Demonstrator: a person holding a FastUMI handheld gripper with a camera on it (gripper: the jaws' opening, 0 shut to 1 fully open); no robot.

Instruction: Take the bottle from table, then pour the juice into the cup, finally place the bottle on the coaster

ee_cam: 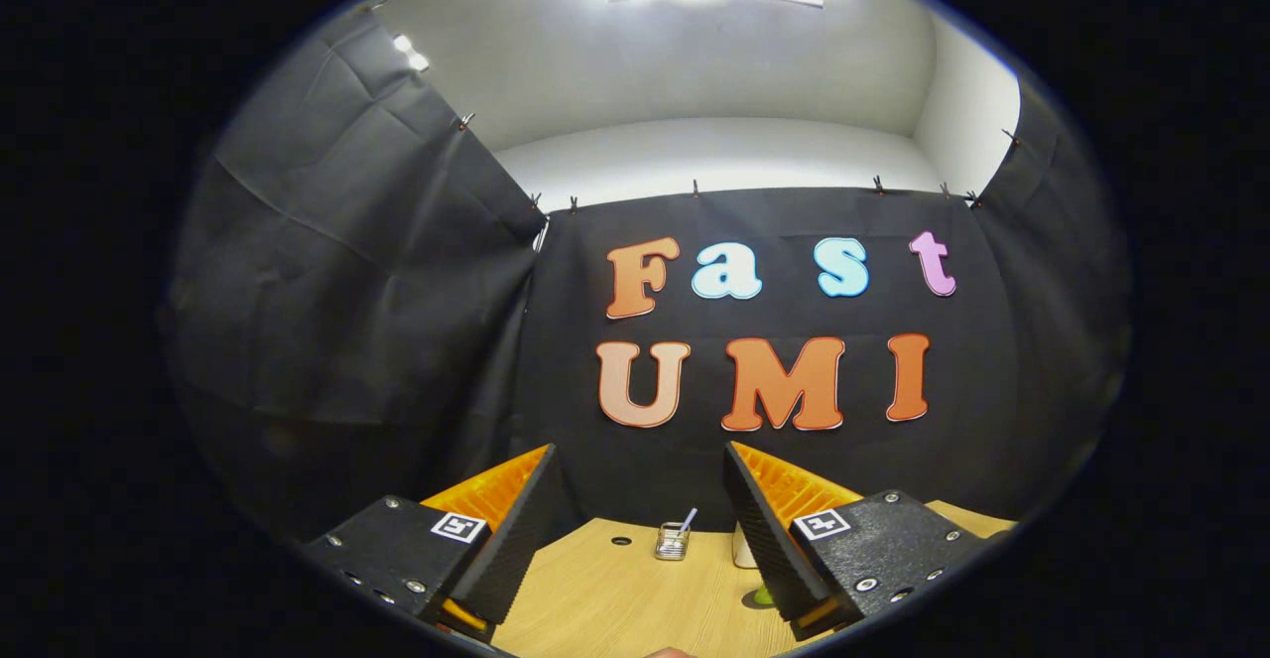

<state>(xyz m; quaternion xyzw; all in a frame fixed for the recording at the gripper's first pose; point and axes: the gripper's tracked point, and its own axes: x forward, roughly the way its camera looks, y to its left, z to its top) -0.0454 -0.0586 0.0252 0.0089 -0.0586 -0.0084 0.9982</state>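
here the tongs (635, 529) hang spread and empty above the table (615, 598), small glass cup (672, 541) at 12 o'clock just beyond, fragile; bottle not made out, likely slick, grip mid-body.

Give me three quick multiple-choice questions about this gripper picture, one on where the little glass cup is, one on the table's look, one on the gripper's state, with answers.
1. Where is the glass cup?
A. Pinched between the fingers
B. On the table, beyond the fingers
C. Lying on its side by the near edge

2. What is the table top?
A. Light wood
B. White
C. Black

3. The gripper is
A. Shut on the cup
B. Shut on nothing
C. Open, holding nothing

Answers: B, the cup stands upright far out between the spread fingers; A, pale wood grain shows; C, a wide gap separates the fingers and nothing touches them.
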